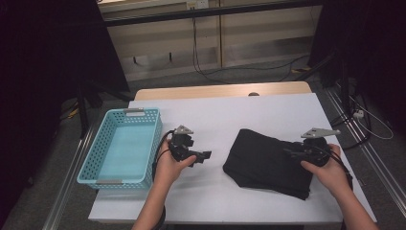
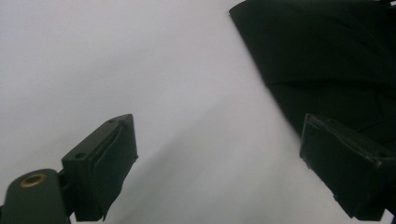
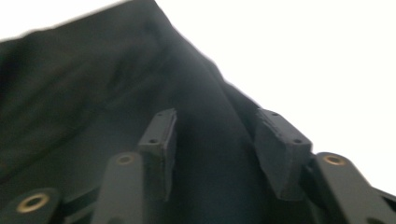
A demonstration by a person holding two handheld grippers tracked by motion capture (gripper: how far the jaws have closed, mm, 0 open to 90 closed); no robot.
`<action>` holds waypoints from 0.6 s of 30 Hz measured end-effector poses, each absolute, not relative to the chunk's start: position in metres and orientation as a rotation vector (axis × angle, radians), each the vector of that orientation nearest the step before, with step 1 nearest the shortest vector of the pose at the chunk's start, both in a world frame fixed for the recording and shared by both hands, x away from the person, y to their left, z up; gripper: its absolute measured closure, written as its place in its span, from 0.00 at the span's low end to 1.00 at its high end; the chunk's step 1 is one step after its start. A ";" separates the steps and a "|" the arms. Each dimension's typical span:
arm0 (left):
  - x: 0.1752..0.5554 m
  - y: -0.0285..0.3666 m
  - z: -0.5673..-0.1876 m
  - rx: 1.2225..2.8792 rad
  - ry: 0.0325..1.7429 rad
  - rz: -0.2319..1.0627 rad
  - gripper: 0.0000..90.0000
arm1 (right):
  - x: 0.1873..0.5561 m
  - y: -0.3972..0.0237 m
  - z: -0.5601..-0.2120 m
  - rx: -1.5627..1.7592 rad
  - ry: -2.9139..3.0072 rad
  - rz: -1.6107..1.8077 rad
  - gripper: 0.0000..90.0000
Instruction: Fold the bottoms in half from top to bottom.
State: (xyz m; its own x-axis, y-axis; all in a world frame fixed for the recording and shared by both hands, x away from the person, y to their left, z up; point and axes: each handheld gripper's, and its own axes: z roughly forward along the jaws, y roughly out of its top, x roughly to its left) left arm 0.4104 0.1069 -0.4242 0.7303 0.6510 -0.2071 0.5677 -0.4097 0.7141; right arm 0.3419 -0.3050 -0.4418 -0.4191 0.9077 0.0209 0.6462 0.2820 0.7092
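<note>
I read this as the approach step of handling the folded black cloth (image 1: 270,163), which lies flat on the white table cover (image 1: 239,115), right of centre and towards the near edge, well apart from the empty light-blue perforated plastic basket (image 1: 122,146) at the far left. My right gripper (image 1: 293,154) sits over the right end of the cloth, just beside its right edge, with my right hand (image 1: 328,170) behind it. In the right gripper view the two black pads (image 3: 161,149) stand partly apart, about half spread, with dark fabric showing below and between them; the picture is blurred, so I cannot tell whether the tips already rest on the cloth, but nothing is pinched, so I call this tool released and holding nothing. My left gripper (image 1: 203,156) hangs over bare table between basket and cloth, pointing right towards the cloth's left corner; in the left gripper view its pads (image 2: 105,161) stand wide apart over white surface, the cloth's edge just beyond the right one, and it grasps nothing either. The next move, as I judge it, calls for settling the right tool onto the cloth's right edge and closing on a single clean layer or fold, while the left comes in to take the near-left corner, so the cloth lifts evenly instead of dragging or unfolding.
</note>
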 end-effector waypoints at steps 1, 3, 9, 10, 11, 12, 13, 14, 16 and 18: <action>0.411 0.108 -0.424 2.126 0.912 0.133 0.12 | 0.343 -0.304 -0.444 1.411 2.179 0.904 0.60; 0.410 0.109 -0.425 2.124 0.917 0.129 0.12 | 0.343 -0.304 -0.448 1.423 2.197 0.941 0.75; 0.408 0.106 -0.426 2.132 0.915 0.132 0.12 | 0.339 -0.306 -0.443 1.431 2.220 0.984 0.93; 0.408 0.106 -0.426 2.130 0.914 0.132 0.12 | 0.338 -0.307 -0.441 1.429 2.215 0.992 0.93; 0.408 0.106 -0.425 2.133 0.911 0.129 0.12 | 0.336 -0.310 -0.436 1.427 2.199 1.015 0.93; 0.408 0.105 -0.425 2.133 0.910 0.131 0.12 | 0.334 -0.313 -0.431 1.423 2.184 1.032 0.93; 0.408 0.105 -0.425 2.134 0.907 0.132 0.12 | 0.333 -0.315 -0.426 1.423 2.174 1.042 0.93; 0.408 0.104 -0.425 2.131 0.907 0.127 0.12 | 0.331 -0.317 -0.423 1.423 2.167 1.046 0.93; 0.407 0.103 -0.425 2.134 0.902 0.117 0.12 | 0.327 -0.323 -0.418 1.429 2.150 1.037 0.92; 0.407 0.101 -0.425 2.131 0.901 0.119 0.12 | 0.323 -0.326 -0.419 1.424 2.154 1.027 0.91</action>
State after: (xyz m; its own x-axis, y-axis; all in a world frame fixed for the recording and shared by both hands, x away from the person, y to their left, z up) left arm 0.4065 0.1011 -0.4253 0.7418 0.6382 -0.2062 0.5627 -0.4249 0.7091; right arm 0.3230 -0.3259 -0.4195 -0.4269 0.8997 0.0914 0.6373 0.2276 0.7362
